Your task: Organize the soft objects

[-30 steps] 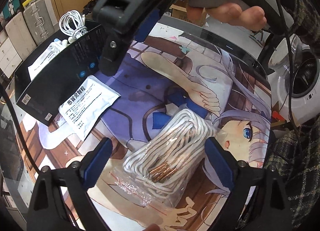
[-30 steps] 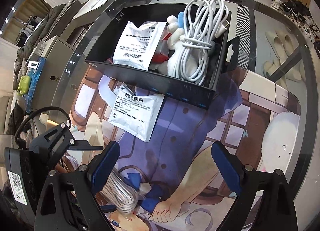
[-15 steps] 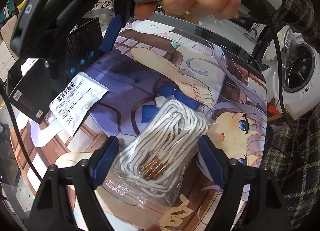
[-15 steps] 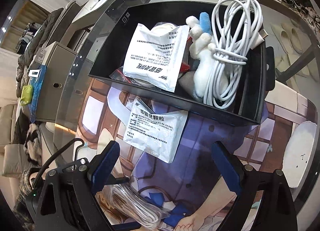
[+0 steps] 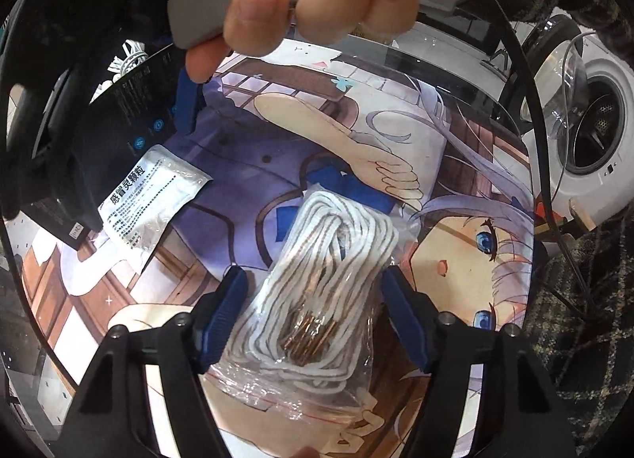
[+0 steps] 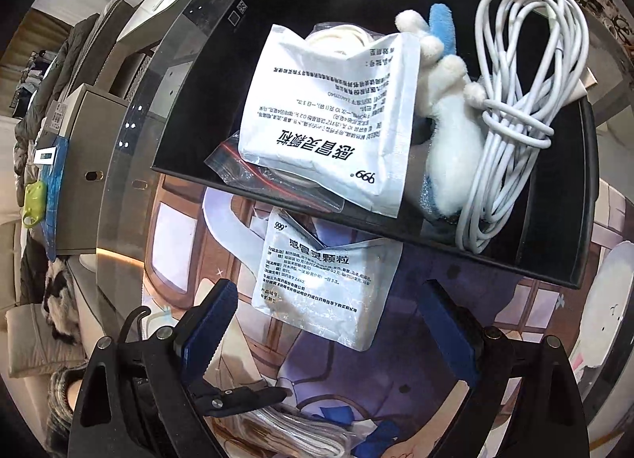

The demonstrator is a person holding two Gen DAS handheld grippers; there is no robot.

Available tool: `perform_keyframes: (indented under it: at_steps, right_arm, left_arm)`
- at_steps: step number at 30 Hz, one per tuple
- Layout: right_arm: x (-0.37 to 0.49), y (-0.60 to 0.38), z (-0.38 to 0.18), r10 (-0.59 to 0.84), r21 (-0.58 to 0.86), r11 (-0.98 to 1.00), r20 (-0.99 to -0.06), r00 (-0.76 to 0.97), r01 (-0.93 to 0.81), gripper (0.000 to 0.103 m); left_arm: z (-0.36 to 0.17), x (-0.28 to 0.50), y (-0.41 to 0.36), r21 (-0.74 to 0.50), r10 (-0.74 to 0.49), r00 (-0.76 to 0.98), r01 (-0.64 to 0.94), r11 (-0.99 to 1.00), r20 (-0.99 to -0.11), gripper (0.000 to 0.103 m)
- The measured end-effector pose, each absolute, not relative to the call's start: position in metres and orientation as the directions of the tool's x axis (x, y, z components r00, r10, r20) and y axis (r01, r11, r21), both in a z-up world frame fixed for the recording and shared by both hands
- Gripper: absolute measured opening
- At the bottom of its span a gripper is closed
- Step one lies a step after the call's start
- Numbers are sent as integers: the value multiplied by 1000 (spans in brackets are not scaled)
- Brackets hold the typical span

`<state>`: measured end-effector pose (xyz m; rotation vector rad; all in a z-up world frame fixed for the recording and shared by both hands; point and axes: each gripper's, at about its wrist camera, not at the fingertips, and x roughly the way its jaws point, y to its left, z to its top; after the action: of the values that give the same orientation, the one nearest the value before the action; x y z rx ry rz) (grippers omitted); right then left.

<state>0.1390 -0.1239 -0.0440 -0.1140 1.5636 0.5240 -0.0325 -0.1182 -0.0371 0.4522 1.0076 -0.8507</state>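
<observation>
A clear bag of white cord (image 5: 329, 279) lies on the printed mat (image 5: 253, 165), between the blue pads of my left gripper (image 5: 315, 303). Those jaws are closing and stand just beside the bag, not pressing it. The same bag of cord (image 6: 297, 434) shows at the bottom of the right wrist view. My right gripper (image 6: 333, 335) is open above a white sachet (image 6: 325, 279) that lies on the mat against the black box (image 6: 206, 109). The box holds another sachet (image 6: 329, 109), a white plush toy (image 6: 447, 133) and a coiled white cable (image 6: 527, 101).
A hand (image 5: 317, 2) holding the right gripper's handle fills the top of the left wrist view. A washing machine (image 5: 594, 121) stands beyond the table's right edge. A grey cabinet (image 6: 79, 165) and hanging coats are off the table's far side.
My left jaws have narrowed around the bag of cord. My right gripper has moved toward the black box, and the loose sachet now lies between its fingers.
</observation>
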Motion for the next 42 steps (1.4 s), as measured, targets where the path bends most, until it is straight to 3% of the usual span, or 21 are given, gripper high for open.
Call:
perform_keyframes:
  at_steps: [12,17,31,32,33,42]
  right_arm:
    - [132,-83,-62,136,152,913,-988,-67,-379,94]
    - [119,-62,-65,71,75,900,-997,-27,-430,92]
    - [105,-72,-53,92,65,888,-995,38,-455,47]
    - [104,-73,-51,92,61,885,-995,46,-462,38]
    - [103,-76,-50,73,35,882,-995,63,-470,18]
    - [100,-109,-52,118,86,886,-992,43,-455,17]
  left_arm:
    - [-38,-34,-120,-28,-389,292,768,640,-874,65]
    - [-38,-33,-120,-27,-382,301,754,656,-874,58]
    - [-37,-34,-111,-30,-376,312,734,679,-872,43]
    - [-36,-33,-109,-30,-374,312,732,680,-873,42]
    - [-36,-32,-108,-30,-373,312,731,682,-874,42]
    - [-35,-33,-107,-28,-365,317,721,692,-875,37]
